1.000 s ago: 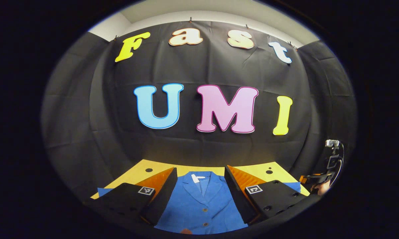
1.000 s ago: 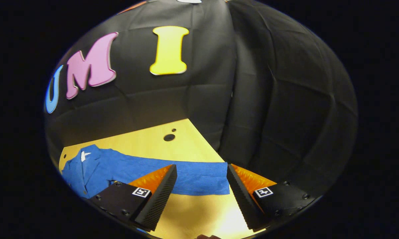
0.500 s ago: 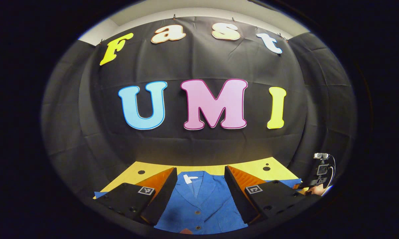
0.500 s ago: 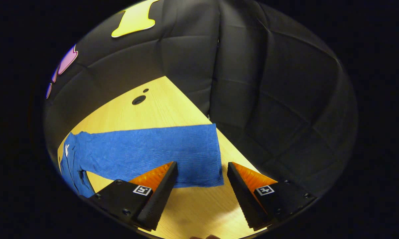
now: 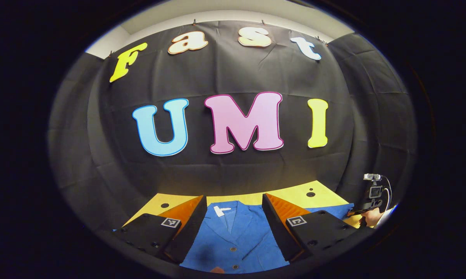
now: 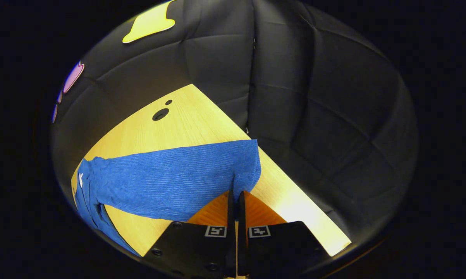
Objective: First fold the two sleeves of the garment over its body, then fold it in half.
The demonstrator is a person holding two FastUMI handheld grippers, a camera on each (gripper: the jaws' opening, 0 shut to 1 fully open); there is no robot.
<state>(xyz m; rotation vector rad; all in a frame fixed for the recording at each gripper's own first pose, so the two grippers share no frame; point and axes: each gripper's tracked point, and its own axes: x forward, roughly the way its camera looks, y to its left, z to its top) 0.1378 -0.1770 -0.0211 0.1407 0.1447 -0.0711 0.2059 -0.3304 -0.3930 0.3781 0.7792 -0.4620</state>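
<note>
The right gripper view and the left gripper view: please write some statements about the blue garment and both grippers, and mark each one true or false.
1. The right gripper is closed on the cuff edge of the blue ribbed sleeve. True.
2. The left gripper is closed on the collar. False: its fingers stand wide apart above the blue buttoned garment.
3. The sleeve is already folded over the body. False: it lies stretched out across the yellow wooden table.
4. The garment's buttoned front faces up. True.
5. The sleeve's cuff end reaches close to the table's edge by the black cloth wall. True.
</note>
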